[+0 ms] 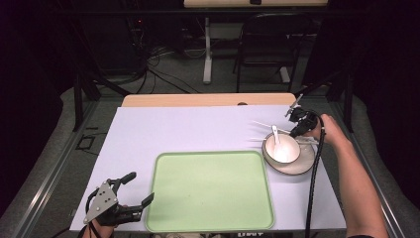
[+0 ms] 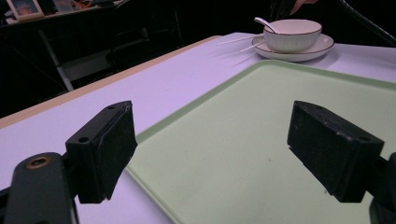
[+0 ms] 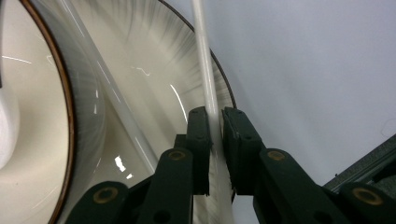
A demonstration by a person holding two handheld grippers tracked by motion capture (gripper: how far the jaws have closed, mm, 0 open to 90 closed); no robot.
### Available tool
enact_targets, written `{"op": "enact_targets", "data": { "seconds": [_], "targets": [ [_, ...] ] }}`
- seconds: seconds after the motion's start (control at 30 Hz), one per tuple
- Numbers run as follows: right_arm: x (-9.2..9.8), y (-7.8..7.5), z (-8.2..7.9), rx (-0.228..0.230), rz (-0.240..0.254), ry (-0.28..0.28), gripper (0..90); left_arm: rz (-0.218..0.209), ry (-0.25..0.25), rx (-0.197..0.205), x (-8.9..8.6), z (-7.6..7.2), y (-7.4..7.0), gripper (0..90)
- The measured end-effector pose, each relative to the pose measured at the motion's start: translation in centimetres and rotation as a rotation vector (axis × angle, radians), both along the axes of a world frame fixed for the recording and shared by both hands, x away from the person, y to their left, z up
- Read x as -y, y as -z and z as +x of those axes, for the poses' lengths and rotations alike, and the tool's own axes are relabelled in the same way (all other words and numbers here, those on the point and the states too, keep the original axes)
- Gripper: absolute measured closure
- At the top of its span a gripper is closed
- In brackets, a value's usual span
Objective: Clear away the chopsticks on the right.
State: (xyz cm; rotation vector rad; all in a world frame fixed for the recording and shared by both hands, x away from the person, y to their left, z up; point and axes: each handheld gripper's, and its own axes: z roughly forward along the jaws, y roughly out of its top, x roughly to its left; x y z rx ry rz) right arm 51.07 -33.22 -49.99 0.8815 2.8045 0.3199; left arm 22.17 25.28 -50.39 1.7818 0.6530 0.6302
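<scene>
A white bowl [image 1: 283,149] holding a white spoon [image 1: 275,134] stands on a brown-rimmed plate [image 1: 303,166] at the table's right. Two white chopsticks [image 1: 262,124] lie across the plate's far side, pointing left. My right gripper [image 1: 297,130] sits at the plate's far right edge. In the right gripper view it [image 3: 215,114] is shut on one chopstick [image 3: 203,56] over the plate rim [image 3: 219,70], and the other chopstick [image 3: 119,107] lies beside the bowl [image 3: 32,140]. My left gripper [image 1: 140,187] [image 2: 212,144] stands open and holds nothing at the near left corner of a green tray [image 1: 208,191].
The tray [image 2: 280,107] lies bare on a white sheet covering the table [image 1: 163,126]. In the left gripper view the bowl [image 2: 292,35], spoon [image 2: 264,22] and plate [image 2: 322,46] stand beyond the tray. A black chair [image 1: 267,44] stands past the table's far edge.
</scene>
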Motion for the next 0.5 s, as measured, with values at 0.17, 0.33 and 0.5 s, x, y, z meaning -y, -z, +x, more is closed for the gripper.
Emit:
{"op": "enact_targets", "data": {
  "seconds": [0.17,0.33,0.5],
  "targets": [
    [0.0,0.1,0.0,0.023,0.011,0.001,84.0,0.0,-0.001,-0.001,0.0,0.0,0.0,15.4],
    [-0.1,-0.5,-0.2,0.046,0.016,0.007,84.1,0.001,0.0,-0.001,0.0,0.0,0.0,15.4],
    [-0.4,-1.5,-0.7,0.064,0.015,0.01,84.1,0.0,0.001,-0.001,0.0,0.0,0.0,15.4]
  ]
}}
